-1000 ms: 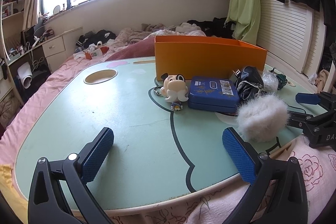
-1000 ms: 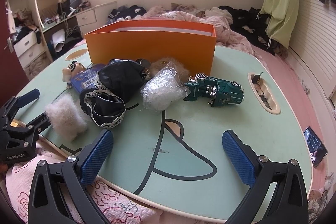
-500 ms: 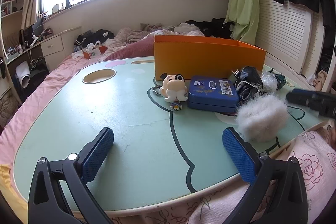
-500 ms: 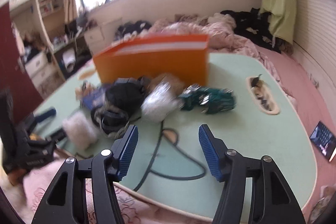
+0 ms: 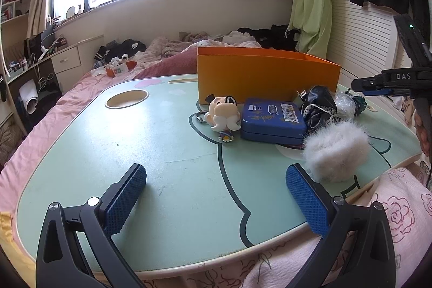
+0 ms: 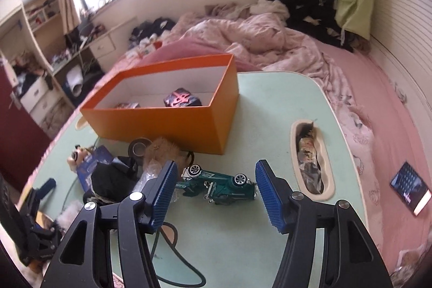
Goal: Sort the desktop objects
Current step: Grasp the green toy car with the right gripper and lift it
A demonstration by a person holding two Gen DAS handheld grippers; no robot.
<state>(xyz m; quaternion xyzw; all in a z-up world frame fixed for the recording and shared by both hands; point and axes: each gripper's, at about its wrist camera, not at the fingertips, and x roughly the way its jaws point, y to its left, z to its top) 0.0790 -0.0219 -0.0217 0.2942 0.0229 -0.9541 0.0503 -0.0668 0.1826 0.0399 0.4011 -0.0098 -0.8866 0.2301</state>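
Right wrist view: the right hand-held gripper (image 6: 214, 190) hangs half-open over the green toy car (image 6: 218, 184), holding nothing, its jaws having just narrowed. Judged step: lining up a grasp. Next it must drop and pinch the car, which lies tipped on the desk (image 6: 270, 104) before the orange box (image 6: 167, 123) (wheels showing).

The left wrist view sits low at the table's (image 5: 162, 153) near edge, facing the orange box (image 5: 264, 77) side-on. The right wrist view looks steeply down from higher up, into that box (image 6: 167, 120). Both share the box and the clutter before it.
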